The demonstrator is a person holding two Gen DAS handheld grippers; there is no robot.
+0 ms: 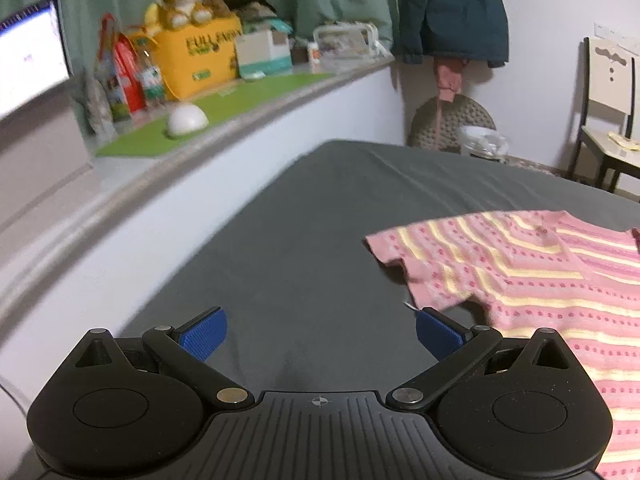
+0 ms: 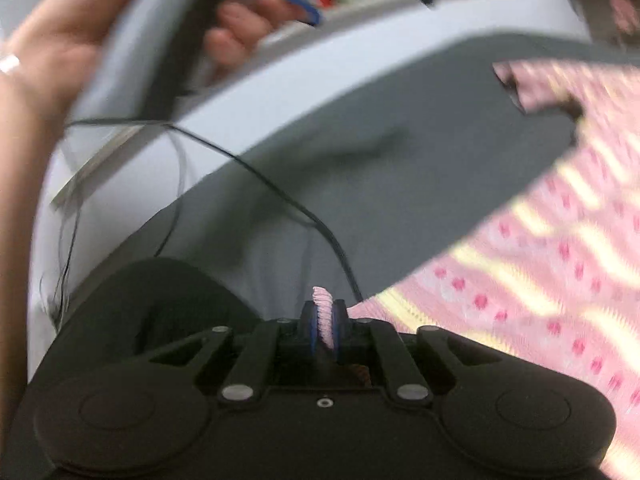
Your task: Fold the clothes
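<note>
A pink knitted top with yellow stripes and darker pink dots lies spread on the grey bed, to the right in the left wrist view. My left gripper hovers open over bare sheet just left of the top's sleeve, with nothing between its blue pads. In the blurred right wrist view the same top fills the right side. My right gripper is shut on a pinched edge of the pink top, which sticks up between the pads.
A ledge along the wall carries a yellow box, plush toys, bags and a white dome. A screen glows at far left. A chair and a hanging coat stand beyond the bed. A hand and a thin cable show at left.
</note>
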